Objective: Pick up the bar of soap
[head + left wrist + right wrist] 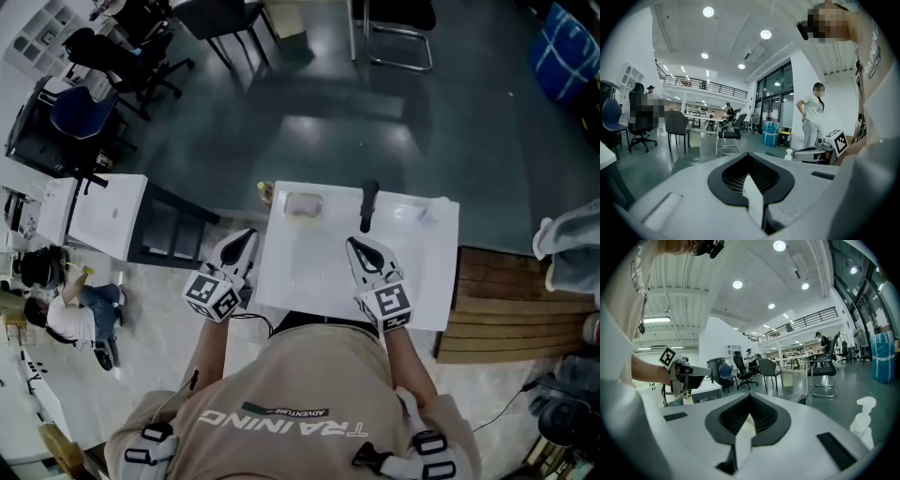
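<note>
The pale bar of soap (pixel 305 204) lies at the back left of the white sink top (pixel 309 281), left of the black tap (pixel 368 202). My left gripper (pixel 246 240) hangs at the sink's left edge, nearer to me than the soap, with its jaws shut and nothing between them. My right gripper (pixel 359 249) hovers over the sink's near right part, just short of the tap, also shut and empty. Both gripper views look level across the room, over closed jaws (pixel 750 180) (pixel 746 420). The soap is hidden in both.
A clear spray bottle (pixel 429 212) (pixel 862 420) stands at the sink's back right, and a small bottle (pixel 265 192) (pixel 788 153) at its back left corner. A white table (pixel 108 214) is to the left and wooden boards (pixel 497 309) to the right. People and office chairs (pixel 677 126) fill the hall.
</note>
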Demonstrator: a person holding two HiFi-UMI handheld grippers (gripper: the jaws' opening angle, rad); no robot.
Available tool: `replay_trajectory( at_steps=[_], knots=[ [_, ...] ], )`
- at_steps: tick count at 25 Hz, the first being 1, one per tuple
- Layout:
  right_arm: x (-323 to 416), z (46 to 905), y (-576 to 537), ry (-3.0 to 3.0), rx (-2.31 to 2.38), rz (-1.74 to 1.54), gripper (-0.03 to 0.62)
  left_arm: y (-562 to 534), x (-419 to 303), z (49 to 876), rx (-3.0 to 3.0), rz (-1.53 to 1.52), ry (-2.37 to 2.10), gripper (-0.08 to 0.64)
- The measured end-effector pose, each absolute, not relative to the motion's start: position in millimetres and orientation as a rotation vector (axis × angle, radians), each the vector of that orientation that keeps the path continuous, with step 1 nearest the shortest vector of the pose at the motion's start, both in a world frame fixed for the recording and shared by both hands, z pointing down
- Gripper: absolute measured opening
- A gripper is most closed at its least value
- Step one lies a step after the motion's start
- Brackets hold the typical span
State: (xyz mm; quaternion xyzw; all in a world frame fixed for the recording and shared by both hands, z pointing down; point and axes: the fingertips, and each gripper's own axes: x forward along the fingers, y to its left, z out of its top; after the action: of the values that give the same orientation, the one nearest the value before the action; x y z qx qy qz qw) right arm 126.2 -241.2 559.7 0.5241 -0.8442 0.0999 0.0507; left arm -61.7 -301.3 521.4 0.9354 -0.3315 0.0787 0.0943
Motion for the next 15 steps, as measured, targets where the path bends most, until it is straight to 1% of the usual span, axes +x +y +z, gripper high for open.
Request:
replay_trajectory(
  at_steps=[15],
  knots=[
    [121.3,542.9,-253.6,-2.407,1.79,0.29,-0.003,-348.1,-37.7,566.3,2.924,0.551,-0.588,0.0]
  ],
)
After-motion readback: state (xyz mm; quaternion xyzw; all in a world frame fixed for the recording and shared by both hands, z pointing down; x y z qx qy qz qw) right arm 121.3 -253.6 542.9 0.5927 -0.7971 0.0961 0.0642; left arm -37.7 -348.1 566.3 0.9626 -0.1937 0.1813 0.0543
